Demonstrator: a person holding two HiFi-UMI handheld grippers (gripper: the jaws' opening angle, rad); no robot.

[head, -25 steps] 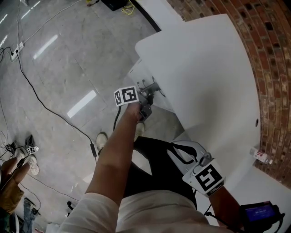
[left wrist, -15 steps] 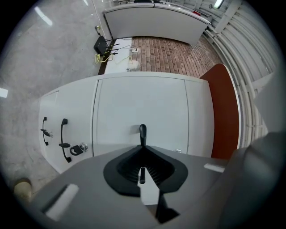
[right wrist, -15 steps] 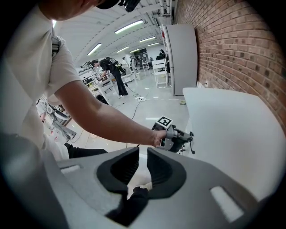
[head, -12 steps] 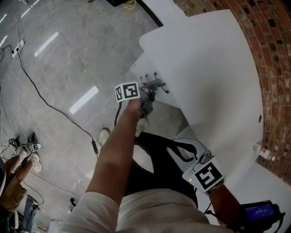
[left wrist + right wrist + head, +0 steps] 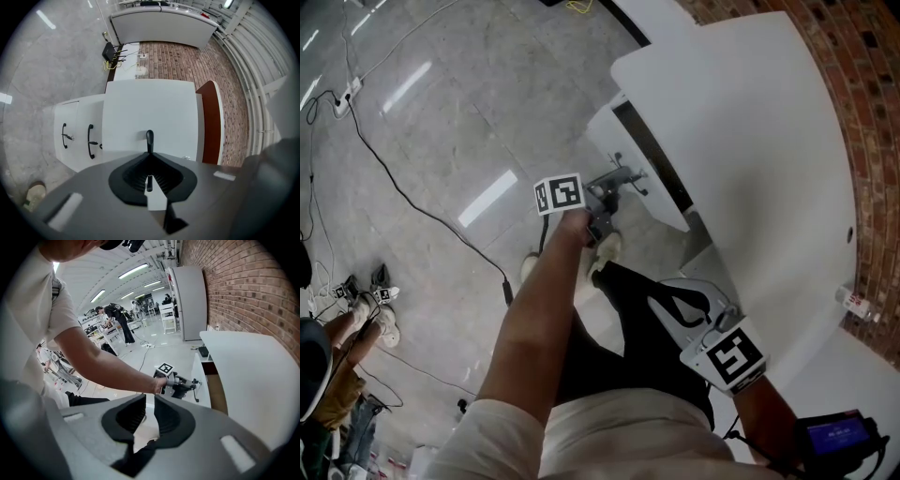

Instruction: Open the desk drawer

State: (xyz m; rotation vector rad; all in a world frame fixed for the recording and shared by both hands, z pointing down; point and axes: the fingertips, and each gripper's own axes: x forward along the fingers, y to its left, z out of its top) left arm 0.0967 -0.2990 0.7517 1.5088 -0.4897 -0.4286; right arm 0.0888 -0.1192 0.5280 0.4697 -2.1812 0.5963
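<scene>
The left hand-held gripper (image 5: 619,180), clenched on the thin black bar handle (image 5: 149,139), faces the white drawer front (image 5: 154,112) squarely, so the pull should run straight back.

Clearance about the desk (image 5: 741,141): the drawer (image 5: 623,141) stands out past the top's edge, a dark gap (image 5: 652,155) open behind its front. Left of it in the head view the floor (image 5: 441,112) lies free — crossed by a thin cable (image 5: 441,222). A brick wall (image 5: 872,141) closes the desk's far side.
</scene>
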